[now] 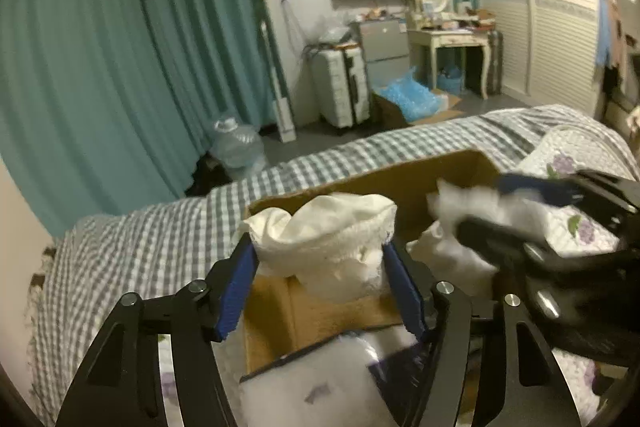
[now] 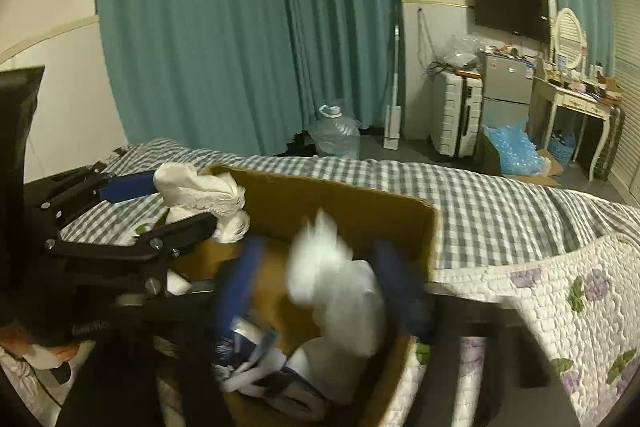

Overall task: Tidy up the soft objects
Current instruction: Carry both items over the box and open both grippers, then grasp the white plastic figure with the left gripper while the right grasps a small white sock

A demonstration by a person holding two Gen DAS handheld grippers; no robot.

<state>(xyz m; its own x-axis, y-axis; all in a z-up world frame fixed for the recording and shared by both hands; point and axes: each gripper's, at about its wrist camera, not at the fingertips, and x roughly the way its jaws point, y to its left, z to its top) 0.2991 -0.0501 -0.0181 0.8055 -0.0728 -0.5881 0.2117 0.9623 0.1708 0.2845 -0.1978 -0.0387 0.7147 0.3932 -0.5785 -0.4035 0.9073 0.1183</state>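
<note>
An open cardboard box (image 1: 460,169) sits on the bed and shows in the right wrist view (image 2: 360,201) too. My left gripper (image 1: 320,279) is shut on a cream lacy cloth (image 1: 324,239) and holds it over the box's left side; the cloth also shows in the right wrist view (image 2: 200,193). My right gripper (image 2: 320,279) is blurred, with its jaws wide apart around a white fluffy cloth (image 2: 336,287) inside the box; whether it grips the cloth is unclear. In the left wrist view, the right gripper (image 1: 520,211) is over the box's right side. White and blue soft items (image 2: 260,363) lie in the box.
The bed has a grey checked sheet (image 2: 500,203) and a white floral quilt (image 2: 580,307) at the right. Beyond the bed are teal curtains (image 1: 120,67), a water jug (image 2: 334,133), a white suitcase (image 1: 342,89), a small fridge (image 2: 506,83) and a dressing table (image 1: 450,39).
</note>
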